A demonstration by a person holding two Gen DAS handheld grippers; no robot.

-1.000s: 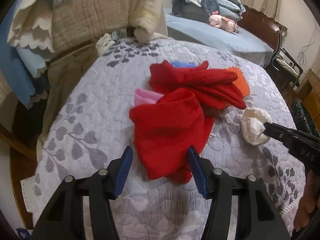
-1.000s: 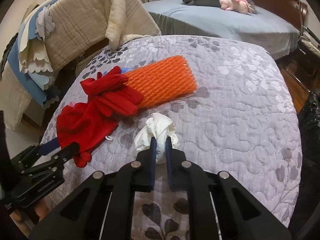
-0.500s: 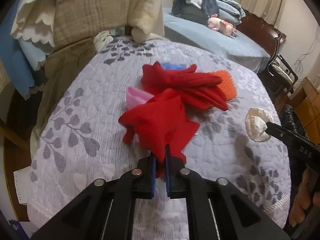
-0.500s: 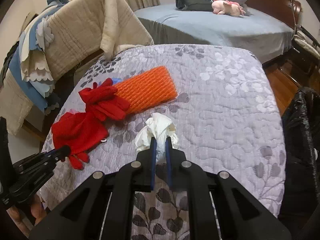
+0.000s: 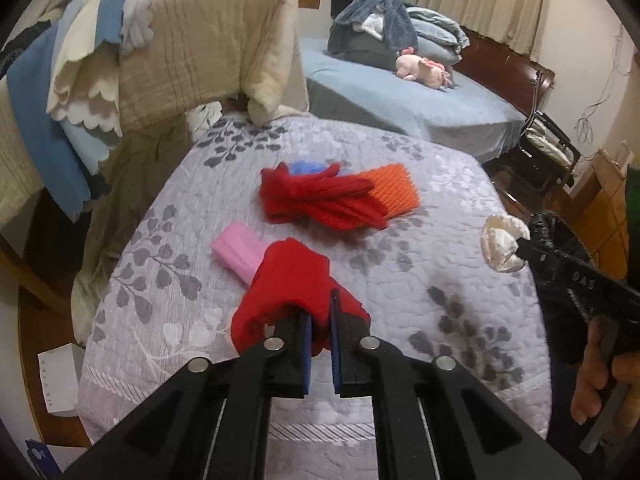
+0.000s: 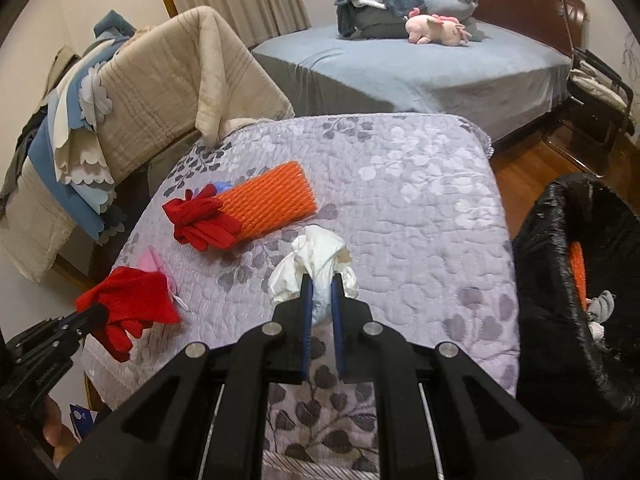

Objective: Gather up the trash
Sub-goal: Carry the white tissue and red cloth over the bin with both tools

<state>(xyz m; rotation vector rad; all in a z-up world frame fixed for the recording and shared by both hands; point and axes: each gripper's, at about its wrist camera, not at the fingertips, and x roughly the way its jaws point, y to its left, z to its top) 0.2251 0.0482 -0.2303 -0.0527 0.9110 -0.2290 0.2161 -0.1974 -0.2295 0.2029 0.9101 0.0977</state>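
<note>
My left gripper is shut on a red cloth and holds it above the quilted table. The cloth also shows in the right wrist view. My right gripper is shut on a crumpled white tissue wad, lifted above the table's near right part; the wad also shows in the left wrist view. A second red cloth, an orange foam net, a pink piece and a blue scrap lie on the table.
A black-lined trash bin stands on the floor right of the table, with an orange net and other scraps inside. Draped chairs stand at the table's far left. A blue bed lies behind.
My left gripper shut on the red cloth and lifted it off the table, uncovering the pink piece. My right gripper rose and drew back with the tissue wad, bringing the bin into view.
</note>
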